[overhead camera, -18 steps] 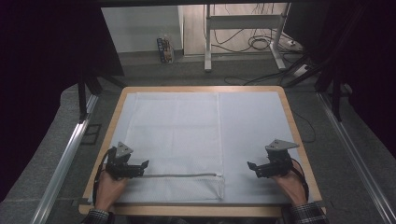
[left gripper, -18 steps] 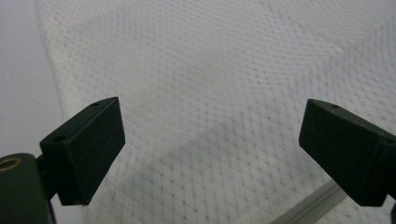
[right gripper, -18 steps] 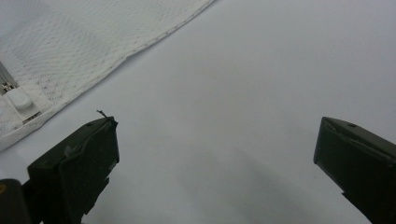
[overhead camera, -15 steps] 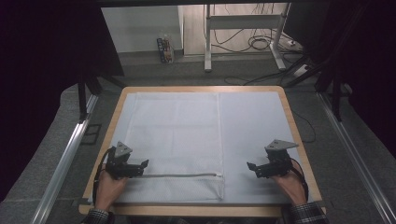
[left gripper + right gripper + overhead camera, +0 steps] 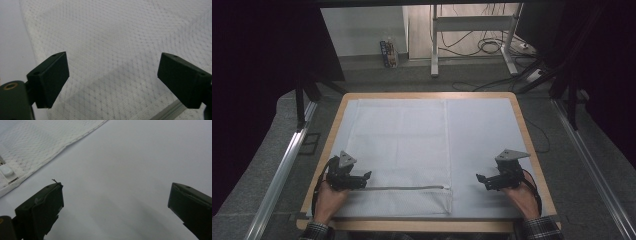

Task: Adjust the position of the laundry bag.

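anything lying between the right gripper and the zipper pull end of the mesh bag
Nothing visible. The right gripper, jaws open, sits over the bare grey mat; only that mat lies between it and the zipper pull at the near right corner of the white mesh bag.

Mesh bag (image 5: 399, 150) between both grippers
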Tool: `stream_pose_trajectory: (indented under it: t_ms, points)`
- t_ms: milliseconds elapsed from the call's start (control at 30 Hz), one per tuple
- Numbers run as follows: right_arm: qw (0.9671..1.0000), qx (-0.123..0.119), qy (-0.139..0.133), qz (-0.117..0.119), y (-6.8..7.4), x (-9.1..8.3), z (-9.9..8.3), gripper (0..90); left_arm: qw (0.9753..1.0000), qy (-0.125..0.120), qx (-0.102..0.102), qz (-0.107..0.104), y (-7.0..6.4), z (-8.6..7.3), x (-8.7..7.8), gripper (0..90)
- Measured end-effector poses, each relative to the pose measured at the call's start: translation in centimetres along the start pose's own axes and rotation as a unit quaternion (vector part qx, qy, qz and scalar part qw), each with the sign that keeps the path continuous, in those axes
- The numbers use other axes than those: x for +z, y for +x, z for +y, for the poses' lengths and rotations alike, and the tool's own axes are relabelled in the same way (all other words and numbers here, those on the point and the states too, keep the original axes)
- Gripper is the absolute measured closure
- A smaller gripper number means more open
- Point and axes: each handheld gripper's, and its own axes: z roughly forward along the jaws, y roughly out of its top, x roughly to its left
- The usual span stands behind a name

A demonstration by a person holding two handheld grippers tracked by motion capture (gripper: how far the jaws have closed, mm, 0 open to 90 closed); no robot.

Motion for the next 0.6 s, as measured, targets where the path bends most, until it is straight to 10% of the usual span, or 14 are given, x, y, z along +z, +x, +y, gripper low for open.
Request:
stream_pose_trajectory:
  t_ms: [600]
  points:
    - [1.0000, -0.001, 0.001, -0.002, 0.47, 0.36, 0.55, 1.6, 0.9997, -0.005, -0.024, 0.002, 0.82, 0.09, -0.06, 9.2]
